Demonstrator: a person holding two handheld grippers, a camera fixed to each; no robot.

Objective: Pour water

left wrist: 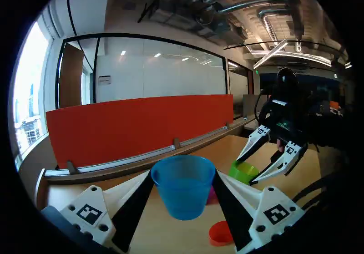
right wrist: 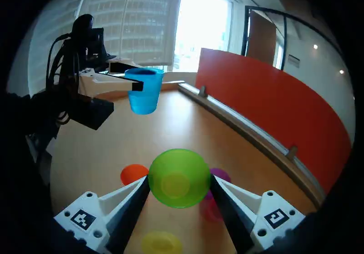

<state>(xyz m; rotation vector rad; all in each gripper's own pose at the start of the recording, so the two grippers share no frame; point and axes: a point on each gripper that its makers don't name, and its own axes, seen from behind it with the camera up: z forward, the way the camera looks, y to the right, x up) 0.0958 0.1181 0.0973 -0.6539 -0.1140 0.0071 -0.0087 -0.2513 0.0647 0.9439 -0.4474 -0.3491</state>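
Left claw (left wrist: pixel 183 175) grips blue cup (left wrist: pixel 183 197); right claw (right wrist: pixel 179 180) grips green cup (right wrist: pixel 177 188).

We see a wooden desk (right wrist: pixel 182 126) running along a red partition (left wrist: pixel 136 126), with a grey rail (left wrist: pixel 132 159) at the partition's foot. In the right gripper view, three cups sit on the desk, all apart from one another: an orange cup (right wrist: pixel 134 173), a yellow cup (right wrist: pixel 161 242) nearer the camera, and a purple cup (right wrist: pixel 221 175) off to the right. Behind the partition we make out a glass wall (left wrist: pixel 159 72) and a brown door (left wrist: pixel 70 76). Bright windows (right wrist: pixel 204 22) stand beyond the desk's far end. Overhead run bare pipes (left wrist: pixel 245 1) and a strip light (left wrist: pixel 270 53).
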